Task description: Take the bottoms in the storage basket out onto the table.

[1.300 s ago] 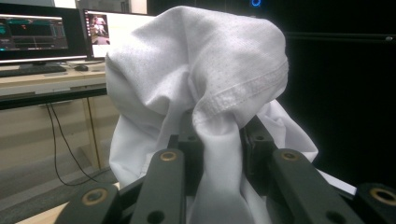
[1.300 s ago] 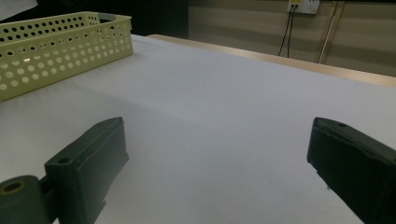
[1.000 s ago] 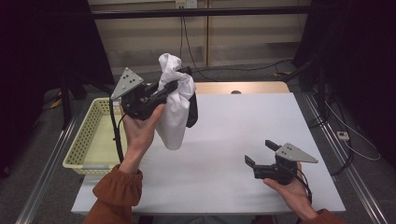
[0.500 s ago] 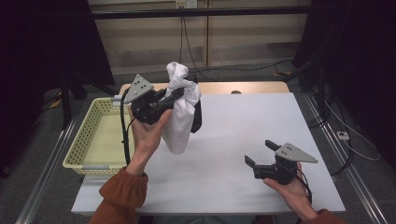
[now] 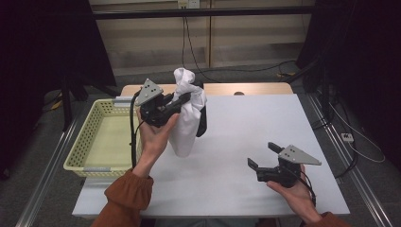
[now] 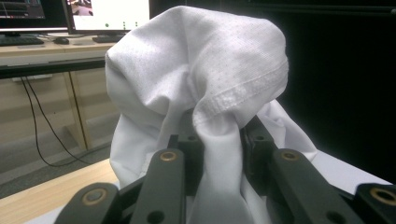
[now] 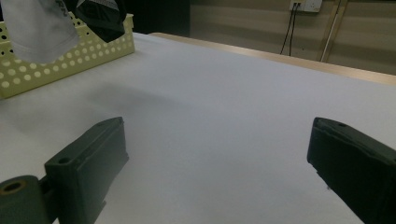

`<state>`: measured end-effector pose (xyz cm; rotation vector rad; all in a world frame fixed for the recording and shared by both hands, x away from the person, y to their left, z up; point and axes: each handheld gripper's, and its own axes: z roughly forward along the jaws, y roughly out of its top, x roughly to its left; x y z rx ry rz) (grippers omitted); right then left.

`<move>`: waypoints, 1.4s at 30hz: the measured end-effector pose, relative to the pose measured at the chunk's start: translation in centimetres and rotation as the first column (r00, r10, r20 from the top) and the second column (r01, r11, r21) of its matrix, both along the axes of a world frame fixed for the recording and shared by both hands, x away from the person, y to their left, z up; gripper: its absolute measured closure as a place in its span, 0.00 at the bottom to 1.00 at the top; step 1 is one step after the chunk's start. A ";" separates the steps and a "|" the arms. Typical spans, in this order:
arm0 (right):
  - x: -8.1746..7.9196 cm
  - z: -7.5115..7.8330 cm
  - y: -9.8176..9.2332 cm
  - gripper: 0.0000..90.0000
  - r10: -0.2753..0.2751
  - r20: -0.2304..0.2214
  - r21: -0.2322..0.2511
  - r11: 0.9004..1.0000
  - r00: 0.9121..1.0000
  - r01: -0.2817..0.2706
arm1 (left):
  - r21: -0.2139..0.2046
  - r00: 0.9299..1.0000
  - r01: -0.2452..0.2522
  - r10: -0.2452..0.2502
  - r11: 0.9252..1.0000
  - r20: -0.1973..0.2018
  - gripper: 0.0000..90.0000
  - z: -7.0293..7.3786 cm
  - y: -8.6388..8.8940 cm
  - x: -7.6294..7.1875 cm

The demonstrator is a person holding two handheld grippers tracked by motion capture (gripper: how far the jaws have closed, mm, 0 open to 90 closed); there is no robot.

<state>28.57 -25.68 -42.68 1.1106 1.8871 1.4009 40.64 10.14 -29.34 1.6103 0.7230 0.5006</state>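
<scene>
Now the left gripper (image 5: 182, 100) holds a white cloth (image 5: 187, 113) above the desk (image 5: 246, 123), near its left side; its jaws are clamped on a fold of the fabric, which hangs down from them. Behind the cloth a dark piece is visible, but I cannot tell what it is. Beside the desk stands a yellow basket (image 5: 90, 142). The right gripper (image 5: 260, 155) rests low over the desk, jaws wide apart.

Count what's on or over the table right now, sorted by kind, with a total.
White fabric garment, held up by the left gripper: 1
Black item behind the garment, unclear what it is: 1
Pale yellow perforated plastic basket: 1
Handheld grippers, counting the open right gripper: 2
Total: 5
</scene>
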 end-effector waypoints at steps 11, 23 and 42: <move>0.0 0.0 0.0 0.05 0.001 -0.001 0.002 1.000 1.000 -0.001 | 0.043 1.000 -0.003 0.004 0.999 -0.019 0.83 -1.1 -0.8 0.4; -0.1 0.0 0.0 0.05 0.000 0.000 0.003 1.000 1.000 0.000 | 0.082 0.999 -0.001 0.004 0.997 -0.041 0.82 -2.7 -1.9 0.8; -0.2 0.1 -0.1 0.05 0.003 0.006 -0.001 1.000 1.000 -0.003 | 0.153 0.994 -0.015 0.032 0.988 -0.107 0.82 -5.6 -2.6 2.0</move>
